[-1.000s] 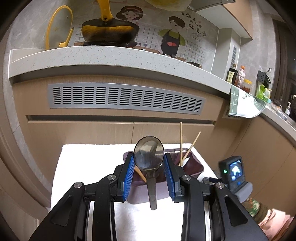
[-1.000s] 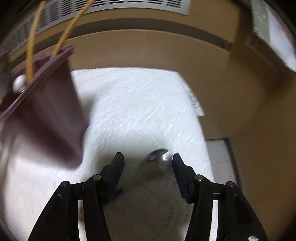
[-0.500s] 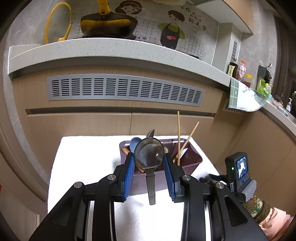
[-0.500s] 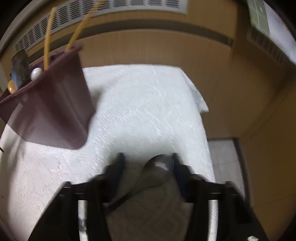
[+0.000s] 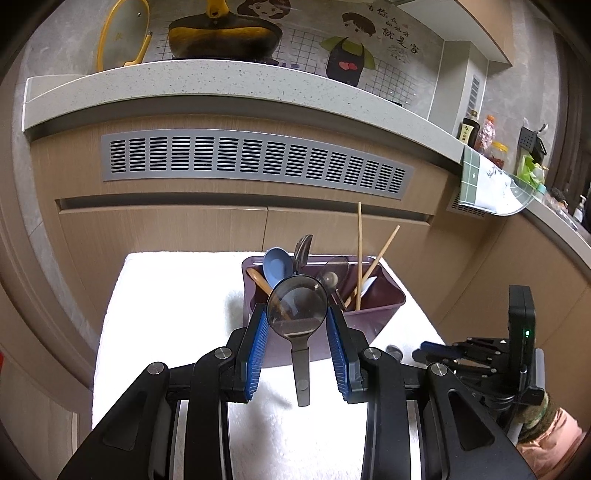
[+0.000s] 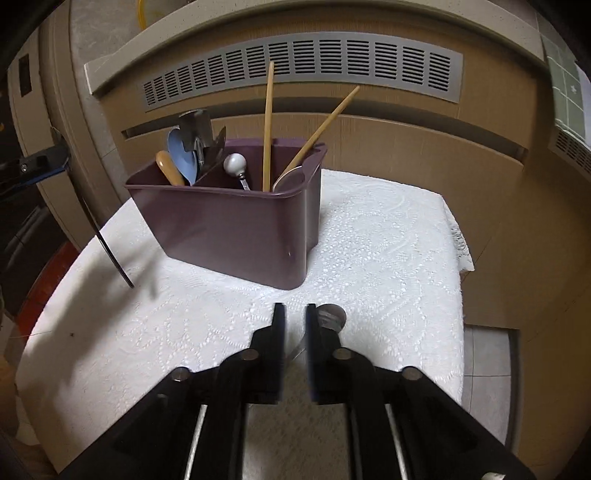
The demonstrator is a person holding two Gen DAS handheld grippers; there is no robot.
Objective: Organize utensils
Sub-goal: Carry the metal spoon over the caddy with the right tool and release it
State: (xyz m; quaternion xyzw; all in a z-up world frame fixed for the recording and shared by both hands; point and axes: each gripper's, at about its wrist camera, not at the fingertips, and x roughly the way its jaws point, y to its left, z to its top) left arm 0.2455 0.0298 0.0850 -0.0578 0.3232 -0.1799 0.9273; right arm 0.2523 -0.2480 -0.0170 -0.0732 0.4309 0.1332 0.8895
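A dark see-through spoon (image 5: 297, 308) hangs handle-down with its bowl clamped between the blue pads of my left gripper (image 5: 295, 315), just in front of the purple caddy (image 5: 380, 302). The caddy (image 6: 236, 236) holds a blue spoon (image 6: 181, 153), a wooden spoon, a white-knobbed utensil (image 6: 234, 164) and two chopsticks (image 6: 267, 125). My right gripper (image 6: 295, 314) hovers over the cloth near the caddy's front corner. Its narrow jaws are opening slightly, with the handle of a metal spoon (image 6: 332, 315) between them and the bowl sticking out to the right. The right gripper (image 5: 424, 349) also shows in the left wrist view.
A white lace cloth (image 6: 388, 240) covers the small table, with edges close at the right and far side. Behind stands a wooden cabinet front with a grey vent (image 5: 255, 158) under a counter with a pan (image 5: 221, 35). Tiled floor (image 6: 487, 369) lies to the right.
The right gripper narrowed around the metal spoon on the cloth, then rose and swung to face the caddy with the spoon. The left gripper barely moved and still holds its spoon.
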